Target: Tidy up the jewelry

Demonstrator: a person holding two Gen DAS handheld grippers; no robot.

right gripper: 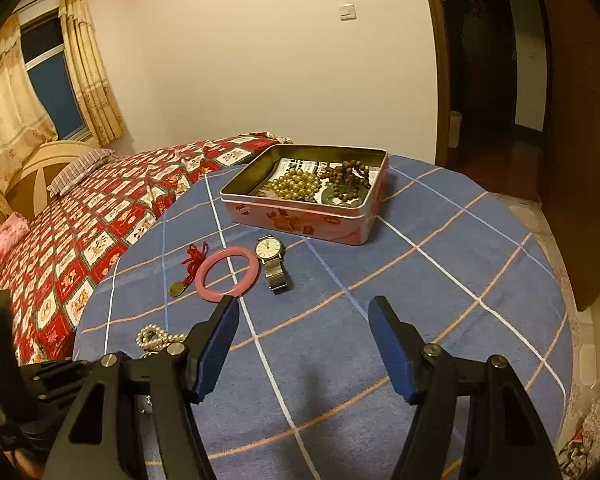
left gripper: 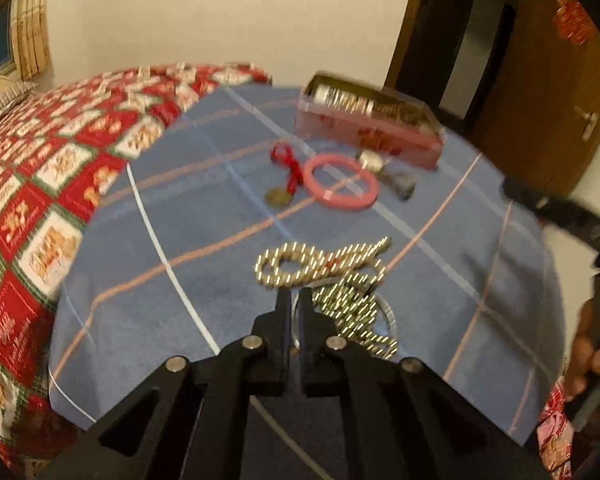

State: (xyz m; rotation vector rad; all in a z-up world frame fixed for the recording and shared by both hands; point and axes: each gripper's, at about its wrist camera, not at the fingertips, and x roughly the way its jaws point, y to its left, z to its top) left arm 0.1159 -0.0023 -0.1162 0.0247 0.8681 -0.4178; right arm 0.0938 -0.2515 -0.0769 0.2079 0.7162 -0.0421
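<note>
Bedroom, blue checked tablecloth [right gripper: 440, 280] beside a red quilt [right gripper: 80, 248]. Left gripper [left gripper: 295, 300] closed to a narrow slit at the near edge of the pearls [left gripper: 328, 272]; grip on them not clear through the blur. Right gripper [right gripper: 304, 312] wide open, empty. Ahead of it: pink bangle [right gripper: 227, 275], watch [right gripper: 271, 258], red charm [right gripper: 192, 264], then the tin [right gripper: 300, 220] holding beads.

Left gripper [left gripper: 295, 300] closed, tilted downward; right gripper [right gripper: 304, 308] gapes wide.
</note>
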